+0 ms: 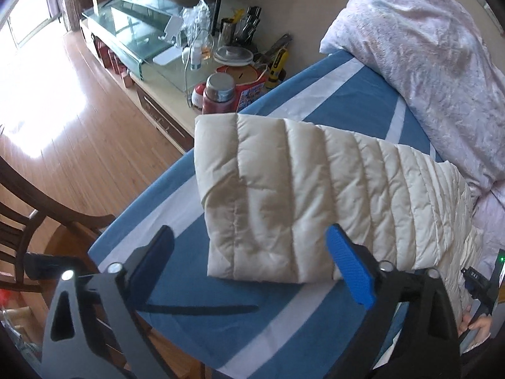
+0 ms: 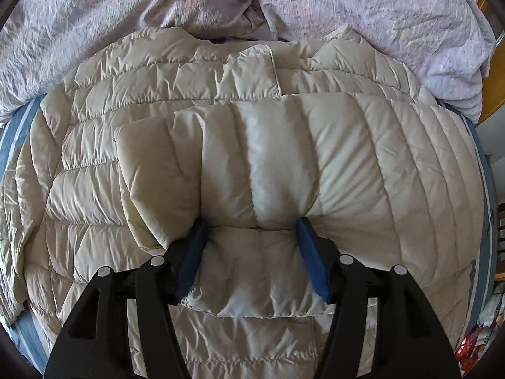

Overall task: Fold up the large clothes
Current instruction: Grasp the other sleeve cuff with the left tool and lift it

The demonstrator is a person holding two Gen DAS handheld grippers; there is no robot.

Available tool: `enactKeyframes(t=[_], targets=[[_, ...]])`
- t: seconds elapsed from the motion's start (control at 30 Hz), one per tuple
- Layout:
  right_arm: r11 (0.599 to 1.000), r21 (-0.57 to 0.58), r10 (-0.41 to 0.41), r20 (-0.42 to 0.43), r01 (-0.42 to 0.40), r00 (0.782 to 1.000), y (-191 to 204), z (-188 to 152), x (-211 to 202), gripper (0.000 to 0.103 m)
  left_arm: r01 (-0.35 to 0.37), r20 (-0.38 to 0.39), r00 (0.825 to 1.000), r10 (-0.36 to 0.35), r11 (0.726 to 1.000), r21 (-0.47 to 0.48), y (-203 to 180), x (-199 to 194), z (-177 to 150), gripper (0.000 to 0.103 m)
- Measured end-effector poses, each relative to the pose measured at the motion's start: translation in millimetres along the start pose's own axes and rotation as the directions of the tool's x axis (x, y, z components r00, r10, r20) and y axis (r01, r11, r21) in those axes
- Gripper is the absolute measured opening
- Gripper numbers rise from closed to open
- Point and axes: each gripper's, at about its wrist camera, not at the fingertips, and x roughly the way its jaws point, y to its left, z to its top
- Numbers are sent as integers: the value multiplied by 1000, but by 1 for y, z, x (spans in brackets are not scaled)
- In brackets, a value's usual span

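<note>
Cream quilted nylon, puffed into stitched channels with a slight sheen, makes up the down jacket (image 2: 284, 158), which lies spread on a bed over a blue sheet with white stripes (image 1: 331, 88). One padded sleeve (image 1: 284, 195) is laid across the jacket's body, its squared cuff end reaching toward the bed's edge.

The right gripper (image 2: 252, 230) has its blue ribbed pads (image 2: 311, 252) sunk into the sleeve's fold, fabric bunched between them; whether they pinch it or only rest there I cannot tell. The left gripper (image 1: 249, 246) stands wide and released, its pads on either side of the cuff's corner and holding nothing.

Crumpled pinkish-lilac bedding (image 1: 426, 63) with a fuzzy surface is heaped beyond the jacket. Beside the bed, a pale wood cabinet (image 1: 164, 107) carries a red steel-capped flask (image 1: 219, 91) and a glass tank (image 1: 132, 28). No writing is legible.
</note>
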Motion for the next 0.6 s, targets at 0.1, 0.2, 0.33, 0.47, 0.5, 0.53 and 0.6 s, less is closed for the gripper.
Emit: enactKeyframes(t=[0.1, 0.2, 0.33, 0.47, 0.5, 0.53, 0.6], targets=[[1000, -2, 3, -3, -3, 1000, -3, 3, 0, 62, 30, -33, 999, -32, 998, -50, 7, 11, 5, 84], [1000, -7, 6, 0, -6, 1000, -4, 1, -1, 62, 50, -38, 998, -53, 994, -92, 10, 18, 8, 80], [1000, -11, 10, 7, -10, 1000, -6, -4, -4, 63, 37, -35, 999, -40, 996, -84, 8, 19, 11, 69], [1000, -4, 7, 13, -7, 1000, -6, -4, -3, 64, 40, -35, 998, -43, 995, -88, 6, 20, 14, 41], [1000, -2, 6, 14, -6, 1000, -7, -4, -3, 64, 38, -35, 999, -41, 996, -85, 6, 21, 14, 38], [1000, 0, 5, 14, -5, 1000, -7, -4, -3, 64, 40, -36, 998, -43, 996, -82, 5, 21, 15, 32], [1000, 2, 6, 14, -6, 1000, -7, -4, -3, 64, 47, -39, 998, -50, 996, -78, 2, 22, 16, 23]])
